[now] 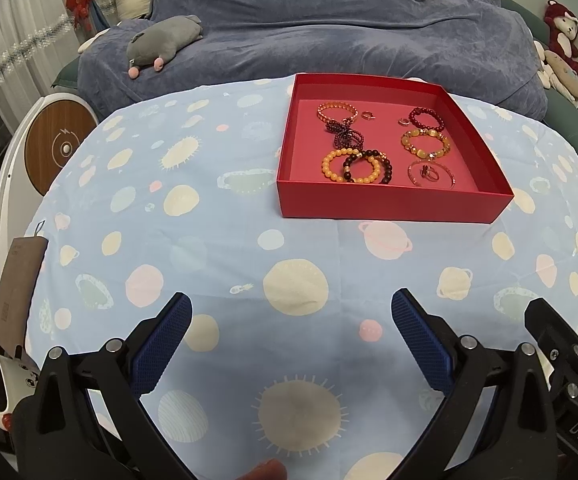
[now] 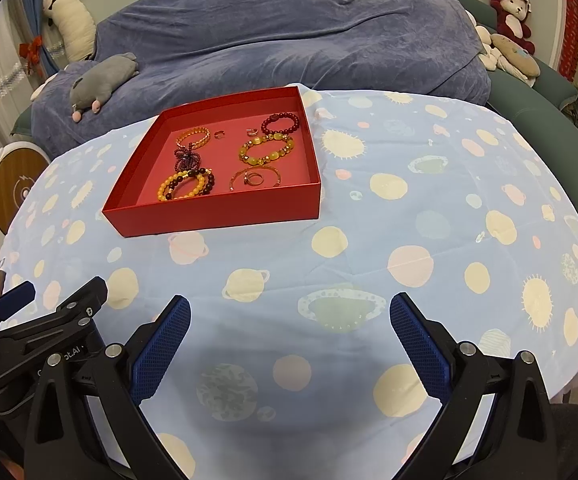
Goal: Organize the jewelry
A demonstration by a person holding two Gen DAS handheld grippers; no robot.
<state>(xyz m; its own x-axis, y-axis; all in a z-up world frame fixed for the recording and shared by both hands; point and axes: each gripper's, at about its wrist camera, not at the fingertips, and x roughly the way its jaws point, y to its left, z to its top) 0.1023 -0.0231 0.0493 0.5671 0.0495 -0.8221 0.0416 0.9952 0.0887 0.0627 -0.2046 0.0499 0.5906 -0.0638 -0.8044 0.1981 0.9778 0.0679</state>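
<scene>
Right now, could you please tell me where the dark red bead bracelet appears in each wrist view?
Left wrist view: the dark red bead bracelet lies upper right of centre, in the red box's far right corner.
Right wrist view: it lies upper centre, in the same far right corner.
Shared landmark: the chunky yellow bracelet just in front of it.

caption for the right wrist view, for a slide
Open right gripper hovers over the planet-print tablecloth, facing a red box of beaded bracelets and rings.
</scene>
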